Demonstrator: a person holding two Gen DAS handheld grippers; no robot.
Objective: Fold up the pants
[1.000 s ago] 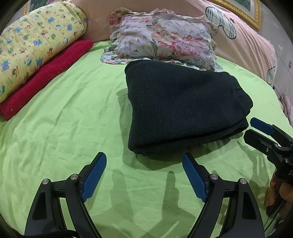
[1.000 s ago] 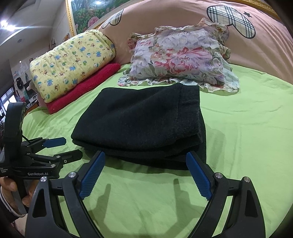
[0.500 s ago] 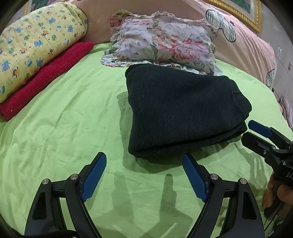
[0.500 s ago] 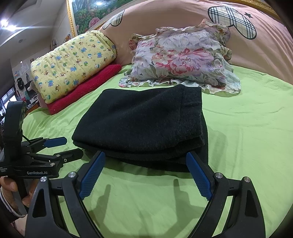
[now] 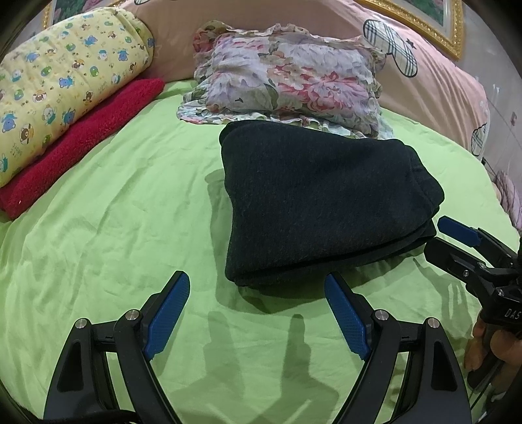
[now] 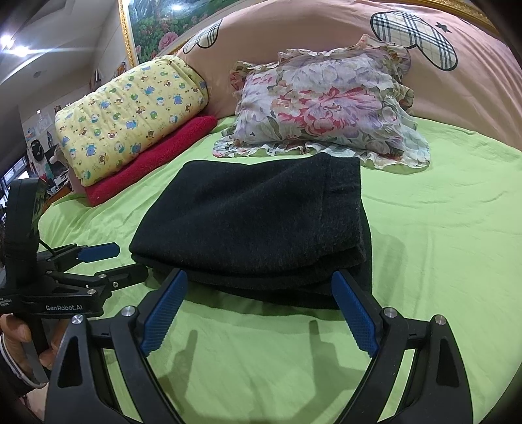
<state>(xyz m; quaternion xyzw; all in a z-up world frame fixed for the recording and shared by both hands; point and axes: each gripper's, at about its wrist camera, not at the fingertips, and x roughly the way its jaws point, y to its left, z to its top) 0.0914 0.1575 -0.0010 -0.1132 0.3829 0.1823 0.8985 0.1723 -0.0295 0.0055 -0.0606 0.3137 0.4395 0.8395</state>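
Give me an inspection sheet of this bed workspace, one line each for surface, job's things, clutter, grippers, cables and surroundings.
Surface: green sheet, lightly wrinkled, covering the bed.
Job's things: dark pants lie folded in a flat stack near the middle of the sheet.
Clutter: floral pillow just behind the pants; yellow quilt resting on a red towel at the side.
Grippers: left gripper open, empty, short of the pants; right gripper open, empty, its tips at the near edge of the stack.
Cables: thin dark cable beside the left gripper's handle.
Surroundings: pink bedding with plaid patches behind; gold picture frame on the wall.
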